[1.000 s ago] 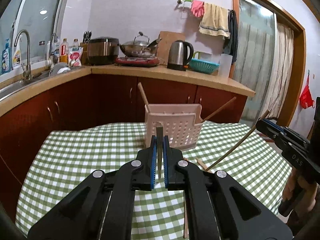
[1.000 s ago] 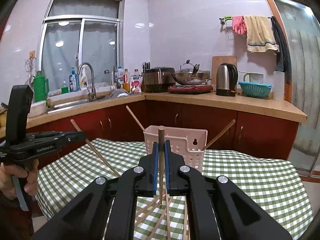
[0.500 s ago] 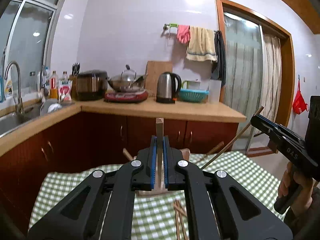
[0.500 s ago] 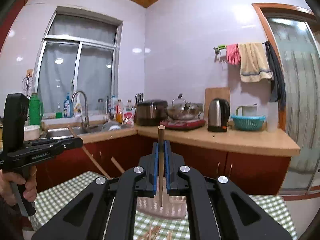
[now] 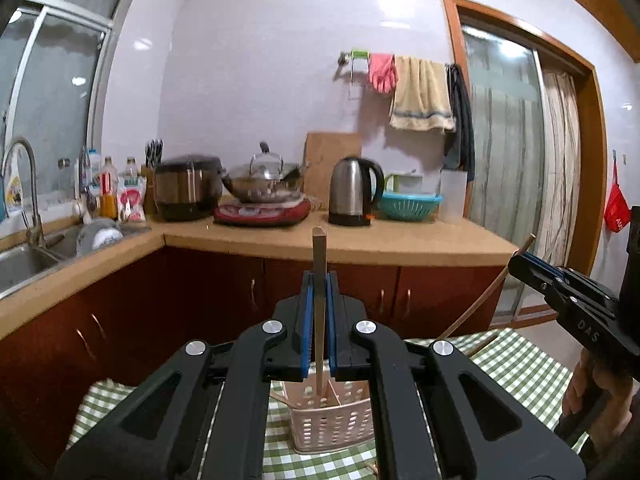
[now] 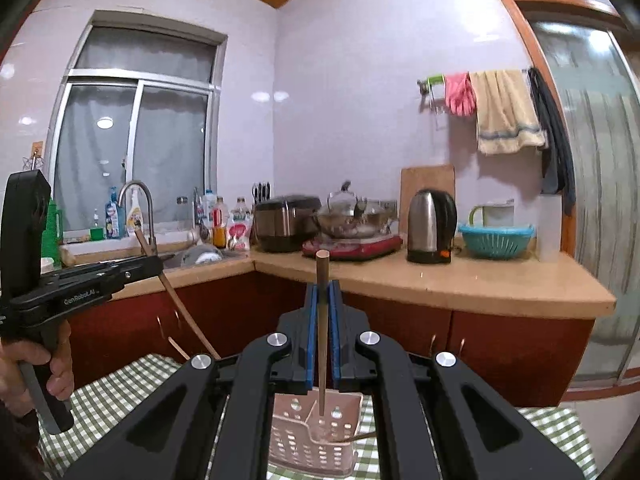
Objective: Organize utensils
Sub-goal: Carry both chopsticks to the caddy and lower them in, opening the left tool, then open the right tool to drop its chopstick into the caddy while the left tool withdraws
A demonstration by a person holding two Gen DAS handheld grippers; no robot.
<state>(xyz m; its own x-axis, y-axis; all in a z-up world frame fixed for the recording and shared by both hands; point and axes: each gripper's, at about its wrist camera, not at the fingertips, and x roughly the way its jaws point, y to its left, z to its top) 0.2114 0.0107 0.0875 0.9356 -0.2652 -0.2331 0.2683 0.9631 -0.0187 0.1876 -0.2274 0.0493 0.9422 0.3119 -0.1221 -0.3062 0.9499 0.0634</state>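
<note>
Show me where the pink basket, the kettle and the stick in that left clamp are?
pink basket (image 5: 332,428): left wrist view, perforated front wall.
kettle (image 5: 352,190): left wrist view, steel body.
chopstick (image 5: 319,252): left wrist view, upper shaft above the left gripper (image 5: 319,320).

A table covered with a green-and-white checked cloth fills the lower part of both views. A pale pink plastic utensil basket with slotted walls stands upright on the cloth, and a divider splits its inside into compartments. Thin wooden chopsticks lean in it, one poking out over the rim to the right. At the bottom edge of the left wrist view, the tip of another stick lies on the cloth just beside the basket. Behind the table runs an L-shaped wooden countertop on dark red cabinets, carrying a steel kettle, a rice cooker, a lidded wok on a red hob, a teal colander and bottles near the sink.
</note>
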